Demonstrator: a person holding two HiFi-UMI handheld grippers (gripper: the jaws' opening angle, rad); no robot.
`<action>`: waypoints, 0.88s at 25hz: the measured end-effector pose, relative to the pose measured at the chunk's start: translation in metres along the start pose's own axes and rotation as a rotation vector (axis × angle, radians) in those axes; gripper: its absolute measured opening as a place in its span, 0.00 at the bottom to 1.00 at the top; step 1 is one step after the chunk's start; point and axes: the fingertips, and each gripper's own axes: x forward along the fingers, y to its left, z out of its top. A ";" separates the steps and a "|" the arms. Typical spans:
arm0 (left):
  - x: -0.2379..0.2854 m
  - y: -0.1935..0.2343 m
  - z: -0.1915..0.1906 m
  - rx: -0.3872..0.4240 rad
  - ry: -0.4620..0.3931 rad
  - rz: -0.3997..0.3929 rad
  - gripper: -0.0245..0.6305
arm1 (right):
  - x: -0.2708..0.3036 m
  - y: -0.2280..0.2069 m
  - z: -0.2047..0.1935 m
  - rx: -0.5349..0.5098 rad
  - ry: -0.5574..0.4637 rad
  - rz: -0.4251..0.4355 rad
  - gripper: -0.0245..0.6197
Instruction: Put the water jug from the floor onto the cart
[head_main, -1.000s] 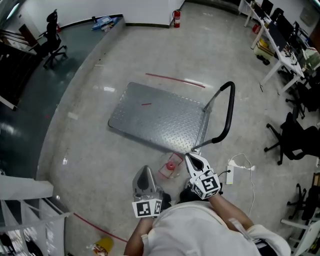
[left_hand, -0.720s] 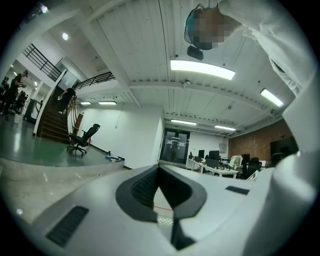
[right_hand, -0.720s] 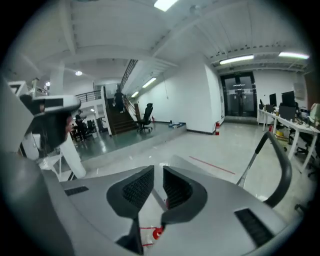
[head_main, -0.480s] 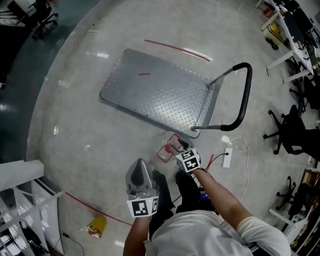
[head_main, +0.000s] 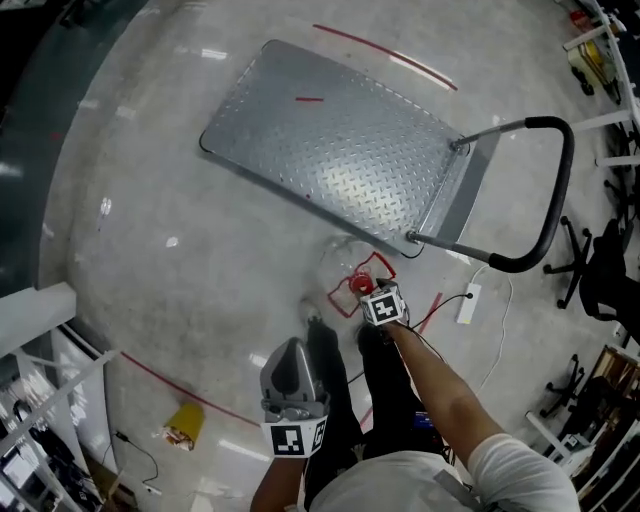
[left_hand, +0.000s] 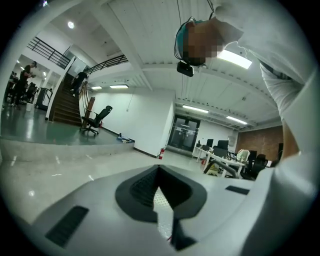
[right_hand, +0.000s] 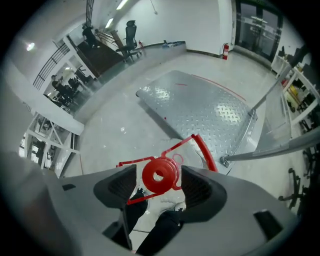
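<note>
Water jug (head_main: 340, 268): clear, with a red cap (right_hand: 160, 175) and a red handle; we see it upright on the floor (head_main: 200, 250), just beside the handle end of the cart (head_main: 340, 150), not on the deck.
Right hand-held gripper (head_main: 370, 293): points steeply down over the jug's top; jaws are opening, the red cap sits between them, and we see no pad pressing on it.
Left hand-held gripper (head_main: 291, 352): held near the person's body, well apart from the jug; jaws pressed together, nothing between them.
Cart: bare diamond-plate deck, black push handle (head_main: 555, 200) at the right.
Nearby: we note a white power strip (head_main: 468, 303) beside the cart's handle end and a yellow packet (head_main: 183, 425) lying well apart from the jug.
</note>
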 end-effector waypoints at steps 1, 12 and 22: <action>0.001 0.003 -0.005 -0.008 0.011 0.002 0.04 | 0.009 0.000 -0.002 0.000 0.011 -0.005 0.46; -0.003 0.018 -0.016 -0.043 0.039 0.004 0.04 | 0.047 0.000 -0.011 -0.020 0.076 -0.056 0.49; -0.005 0.015 -0.011 -0.045 0.014 -0.004 0.04 | 0.033 0.000 -0.012 -0.033 0.073 -0.105 0.50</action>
